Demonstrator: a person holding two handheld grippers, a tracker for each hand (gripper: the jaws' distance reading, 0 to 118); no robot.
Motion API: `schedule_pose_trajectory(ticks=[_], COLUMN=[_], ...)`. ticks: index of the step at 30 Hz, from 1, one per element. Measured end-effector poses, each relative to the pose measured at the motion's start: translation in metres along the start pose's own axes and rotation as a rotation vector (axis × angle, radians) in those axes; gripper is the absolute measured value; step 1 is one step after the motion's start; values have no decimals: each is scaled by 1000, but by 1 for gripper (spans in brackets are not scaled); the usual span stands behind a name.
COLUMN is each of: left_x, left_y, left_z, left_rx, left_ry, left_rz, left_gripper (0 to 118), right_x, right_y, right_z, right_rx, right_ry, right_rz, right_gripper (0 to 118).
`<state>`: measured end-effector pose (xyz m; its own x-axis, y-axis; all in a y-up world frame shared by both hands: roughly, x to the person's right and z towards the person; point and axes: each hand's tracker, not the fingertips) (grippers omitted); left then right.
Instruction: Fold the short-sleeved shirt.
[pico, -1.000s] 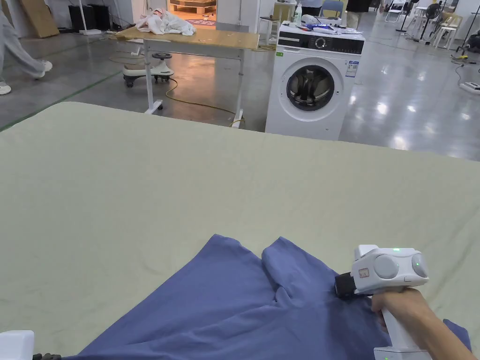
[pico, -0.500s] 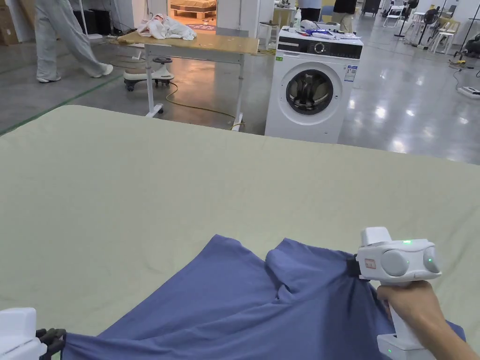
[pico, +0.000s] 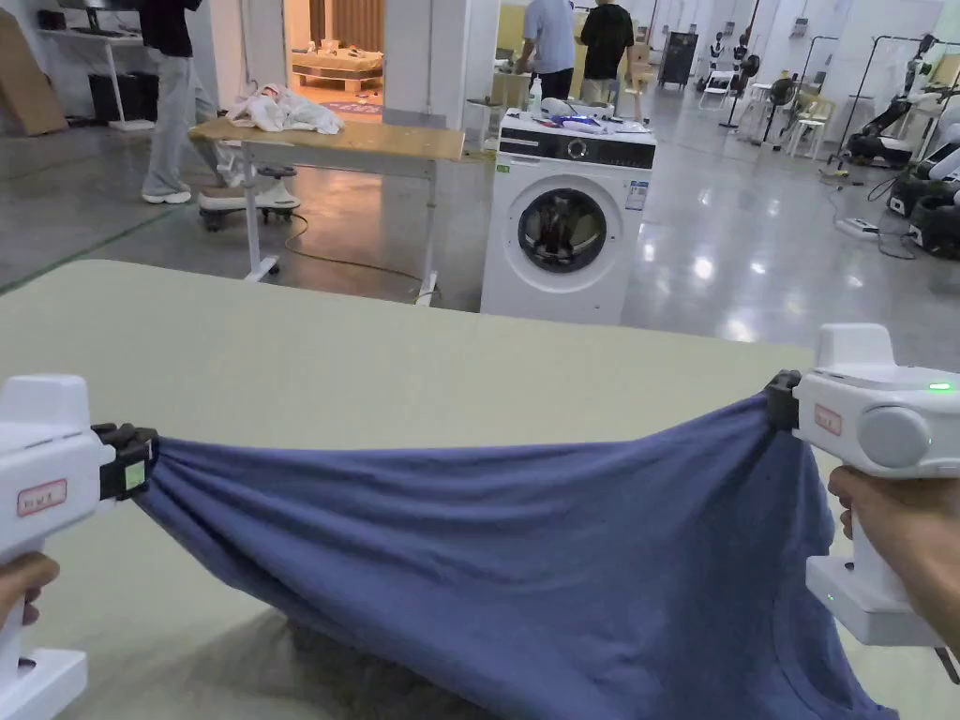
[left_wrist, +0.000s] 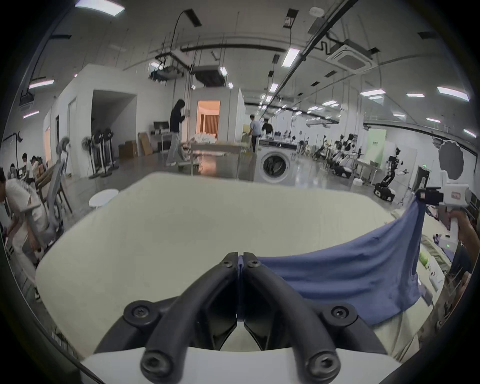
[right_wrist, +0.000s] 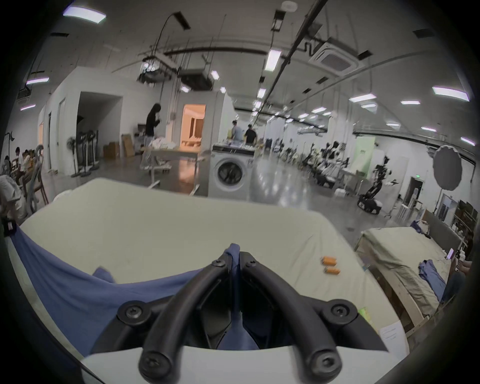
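Blue shirt (pico: 525, 562) stretched between your two grippers, above the pale sheet (pico: 375, 366).
Your left gripper (pico: 150, 457) pinches its left end; cloth sags in the middle; your right gripper (pico: 773, 401) clamps its right end, higher.

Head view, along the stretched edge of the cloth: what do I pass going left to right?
Left hand → left tool → blue shirt → right tool → right hand.
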<state>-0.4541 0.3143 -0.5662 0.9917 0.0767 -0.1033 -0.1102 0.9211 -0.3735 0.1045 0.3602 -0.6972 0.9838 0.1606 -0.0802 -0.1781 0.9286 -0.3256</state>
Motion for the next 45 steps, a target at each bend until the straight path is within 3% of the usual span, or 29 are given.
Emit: schedule_pose_trajectory(ticks=[10, 20, 36, 45], left_x=[42, 49, 54, 60], left_y=[155, 250, 344, 332], left_z=[-27, -68, -122, -134], left_rx=[145, 158, 227, 274], left_ry=[-66, -64, 16, 41], left_rz=[-59, -111, -159, -149], left_gripper=[0, 0, 0, 0], right_x=[53, 81, 88, 88], right_y=[84, 169, 260, 251], right_z=[34, 14, -45, -54], right_rx=[138, 201, 301, 349], right_ry=[-119, -169, -189, -207], right_rz=[-60, -23, -51, -30], right_gripper=[4, 4, 4, 4])
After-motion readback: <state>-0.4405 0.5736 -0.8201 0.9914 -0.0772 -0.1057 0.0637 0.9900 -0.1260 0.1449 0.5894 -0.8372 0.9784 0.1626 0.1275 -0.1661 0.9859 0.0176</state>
